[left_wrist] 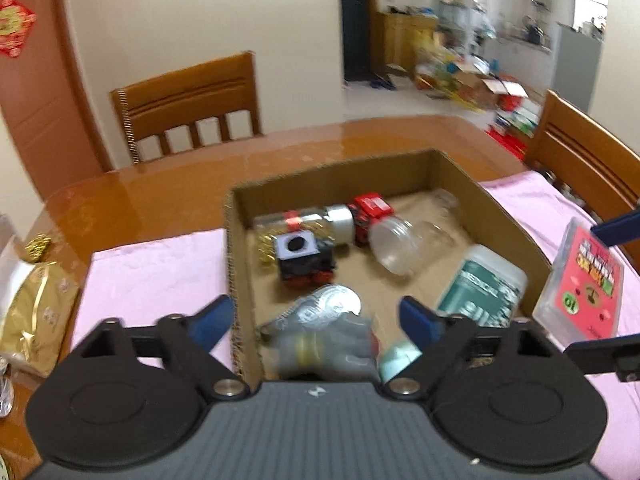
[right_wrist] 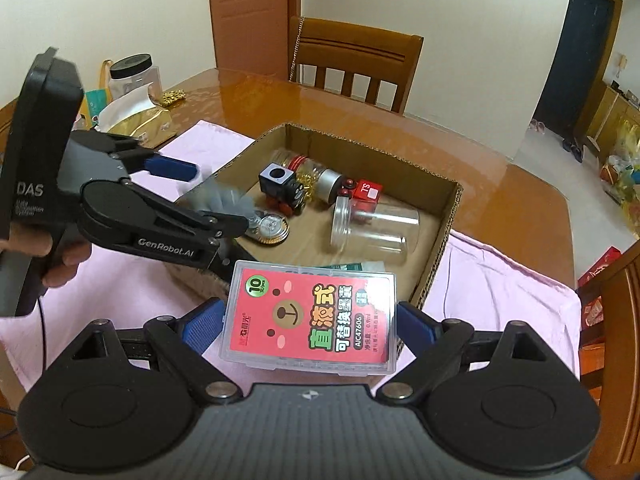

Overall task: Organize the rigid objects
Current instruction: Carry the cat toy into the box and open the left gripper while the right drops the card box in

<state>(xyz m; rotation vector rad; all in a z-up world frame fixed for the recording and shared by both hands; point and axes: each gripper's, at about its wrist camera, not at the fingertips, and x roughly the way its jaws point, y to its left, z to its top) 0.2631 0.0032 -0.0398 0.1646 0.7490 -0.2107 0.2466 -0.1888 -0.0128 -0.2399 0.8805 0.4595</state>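
Observation:
A cardboard box lies on a pink cloth. In it are a black toy train, a red toy car, a bottle of gold beads, a clear jar, a green-labelled container and silver coins. My left gripper is open over the box's near edge, with a blurred grey object below it, not gripped. My right gripper is shut on a clear case with a pink label, right of the box.
The wooden table has chairs at the far side and at the right. A gold bag, a tissue and a black-lidded clear jar stand at the table's left end.

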